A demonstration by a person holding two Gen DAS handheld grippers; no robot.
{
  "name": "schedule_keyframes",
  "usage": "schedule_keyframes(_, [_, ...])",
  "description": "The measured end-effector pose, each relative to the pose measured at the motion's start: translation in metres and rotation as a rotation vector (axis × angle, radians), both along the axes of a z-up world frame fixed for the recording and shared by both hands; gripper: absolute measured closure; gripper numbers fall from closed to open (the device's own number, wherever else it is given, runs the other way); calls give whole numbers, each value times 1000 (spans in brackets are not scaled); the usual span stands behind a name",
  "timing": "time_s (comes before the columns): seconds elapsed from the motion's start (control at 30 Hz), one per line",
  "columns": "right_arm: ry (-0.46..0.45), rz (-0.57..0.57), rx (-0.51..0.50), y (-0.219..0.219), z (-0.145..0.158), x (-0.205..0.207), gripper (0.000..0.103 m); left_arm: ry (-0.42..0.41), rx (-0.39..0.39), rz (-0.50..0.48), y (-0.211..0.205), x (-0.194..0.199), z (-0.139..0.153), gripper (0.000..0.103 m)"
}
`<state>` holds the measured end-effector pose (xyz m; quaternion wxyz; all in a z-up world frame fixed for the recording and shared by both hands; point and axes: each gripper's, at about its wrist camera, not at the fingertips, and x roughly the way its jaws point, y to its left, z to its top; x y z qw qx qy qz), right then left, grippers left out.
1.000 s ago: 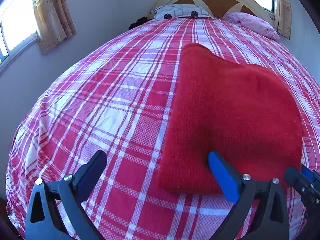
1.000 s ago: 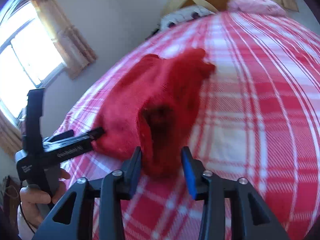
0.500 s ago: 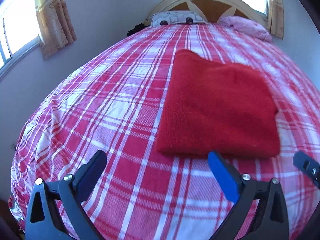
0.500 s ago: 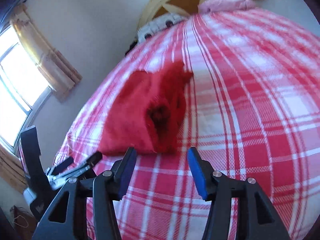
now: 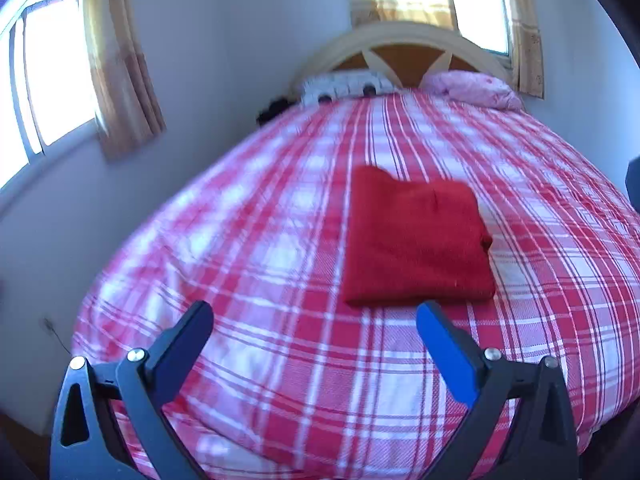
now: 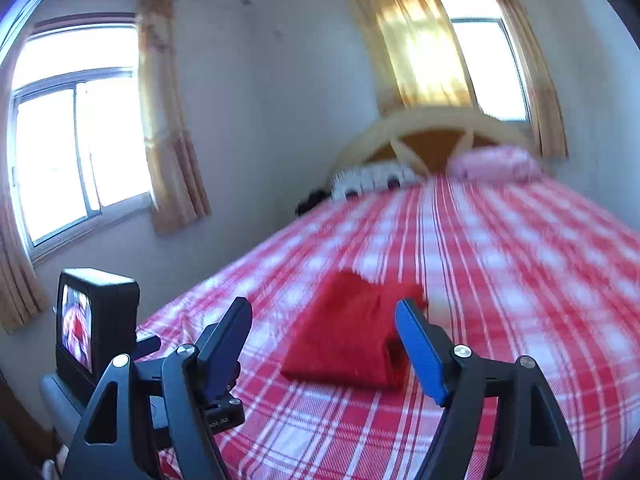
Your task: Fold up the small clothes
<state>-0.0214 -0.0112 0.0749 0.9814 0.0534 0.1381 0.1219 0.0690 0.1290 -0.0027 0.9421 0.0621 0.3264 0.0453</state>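
Note:
A red knitted garment (image 5: pixel 416 236) lies folded into a flat rectangle on the red-and-white plaid bedspread (image 5: pixel 280 240). It also shows in the right wrist view (image 6: pixel 352 340). My left gripper (image 5: pixel 316 320) is open and empty, held above the bed short of the garment's near edge. My right gripper (image 6: pixel 324 320) is open and empty, also back from the garment. The left gripper's body and camera screen (image 6: pixel 96 324) show at the left of the right wrist view.
A wooden headboard (image 5: pixel 404 56) with a spotted pillow (image 5: pixel 344 86) and a pink pillow (image 5: pixel 476 88) stands at the far end. Windows with yellow curtains (image 5: pixel 120 64) are on the left wall and behind the headboard. The bed's left edge (image 5: pixel 92 280) drops off.
The right gripper opened and let go of the red garment, which now lies flat. Both grippers pulled back and rose away from it.

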Motion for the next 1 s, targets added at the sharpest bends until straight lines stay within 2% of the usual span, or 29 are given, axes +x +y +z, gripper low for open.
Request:
schedule_keyframes(0.13, [-88,3,-24,7,17,-21,25,-37,-159,-24,26,-15,34,0])
schedule_keyframes(0.2, [-127,-7,-44,10,22,-31,23,-54,-182,-26,32,-21,43,0])
schedule_keyframes(0.27, [-156,-16,-68,13,22,-37,22,-88,-157,-13,34,-27,51,0])
schedule_keyframes(0.4, [-148,-36,-73,14,18,-38,22,-144,-115,10,32,-33,57,0])
schedule_keyframes(0.5, [-126,-53,-60,10,16,-38,21,-146,-129,-16,28,-36,54,0])
schedule_keyframes(0.63, [-120,-93,-28,1,15,-39,21,-146,-110,-30,15,-38,51,0])
schedule_keyframes(0.77, [-115,-129,-16,-6,14,-40,21,-161,-103,-17,5,-42,49,0])
schedule_keyframes(0.93, [-69,-154,-11,-12,7,-35,21,-153,-132,-22,0,-46,48,0])
schedule_keyframes(1.0, [-53,-158,-4,-15,6,-32,21,-154,-116,-19,-3,-47,47,0])
